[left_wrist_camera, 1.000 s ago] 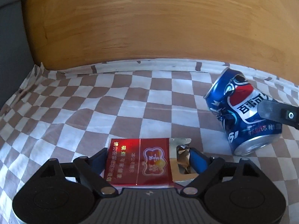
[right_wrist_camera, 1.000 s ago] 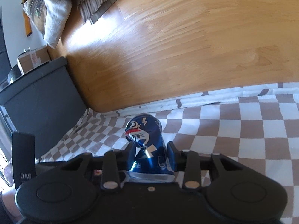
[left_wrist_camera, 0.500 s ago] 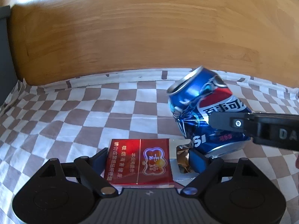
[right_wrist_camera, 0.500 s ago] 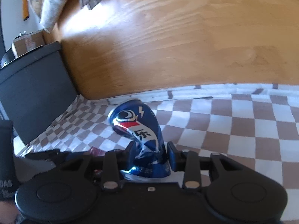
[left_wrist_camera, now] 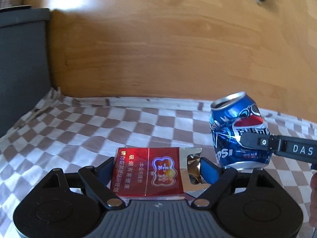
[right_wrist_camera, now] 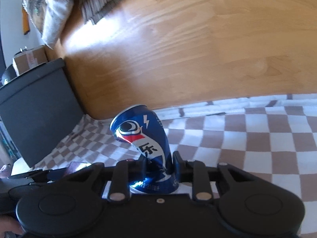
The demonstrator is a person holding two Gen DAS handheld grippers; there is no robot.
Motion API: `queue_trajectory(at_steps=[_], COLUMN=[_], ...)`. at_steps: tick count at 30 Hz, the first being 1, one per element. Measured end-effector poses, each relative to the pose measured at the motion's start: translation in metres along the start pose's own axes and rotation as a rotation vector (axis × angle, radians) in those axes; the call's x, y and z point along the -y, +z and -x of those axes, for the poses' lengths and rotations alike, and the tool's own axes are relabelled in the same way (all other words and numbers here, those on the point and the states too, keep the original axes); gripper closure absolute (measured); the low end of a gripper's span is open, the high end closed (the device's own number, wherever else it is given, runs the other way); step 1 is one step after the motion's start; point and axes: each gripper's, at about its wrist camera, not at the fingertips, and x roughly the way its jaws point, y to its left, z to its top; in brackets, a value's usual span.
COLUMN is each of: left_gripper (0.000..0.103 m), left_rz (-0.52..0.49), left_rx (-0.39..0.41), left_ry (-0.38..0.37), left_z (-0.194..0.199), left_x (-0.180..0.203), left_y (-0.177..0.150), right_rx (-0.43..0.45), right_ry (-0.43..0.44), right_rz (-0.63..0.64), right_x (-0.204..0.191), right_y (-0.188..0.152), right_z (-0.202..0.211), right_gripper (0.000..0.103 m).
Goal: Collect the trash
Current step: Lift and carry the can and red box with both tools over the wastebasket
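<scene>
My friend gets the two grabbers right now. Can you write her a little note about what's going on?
Left gripper: shut on the red cigarette pack, held across its width.
Right gripper: its jaws have just been closing, and they squeeze the dented blue Pepsi can near its bottom; the can stands upright.
Both things hang over or sit on the checkered cloth; I cannot tell whether they are lifted.
Done: both pieces of trash are gripped.
Left: put them in a bin. The dark container on the left might be one, but I can't be sure.
</scene>
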Motion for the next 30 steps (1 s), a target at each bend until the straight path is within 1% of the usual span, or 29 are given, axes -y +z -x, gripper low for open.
queue_trajectory(at_steps=[4, 9, 15, 19, 22, 26, 30], left_gripper=[0.015, 0.015, 0.015, 0.015, 0.015, 0.015, 0.015], left_rz=[0.039, 0.083, 0.102, 0.133, 0.161, 0.17, 0.197], left_rx=[0.021, 0.033, 0.056, 0.062, 0.066, 0.069, 0.081], left_ry=[0.028, 0.078, 0.159, 0.212, 0.249, 0.294, 0.329], left_z=[0.017, 0.044, 0.084, 0.113, 0.136, 0.169, 0.205], left_x=[-0.015, -0.037, -0.069, -0.092, -0.109, -0.128, -0.146], left_y=[-0.002, -0.007, -0.016, -0.026, -0.036, -0.049, -0.063], right_rx=[0.002, -0.002, -0.037, -0.056, -0.071, -0.094, -0.089], right_ry=[0.032, 0.09, 0.139, 0.201, 0.24, 0.281, 0.344], right_rz=[0.021, 0.066, 0.158, 0.213, 0.267, 0.353, 0.412], right_x=[-0.01, -0.034, -0.072, -0.1, -0.121, -0.152, -0.179], right_y=[0.0, -0.001, -0.012, -0.021, -0.031, -0.043, -0.05], right_z=[-0.001, -0.001, -0.003, 0.001, 0.006, 0.015, 0.03], right_gripper=[0.076, 0.076, 0.076, 0.076, 0.076, 0.076, 0.076])
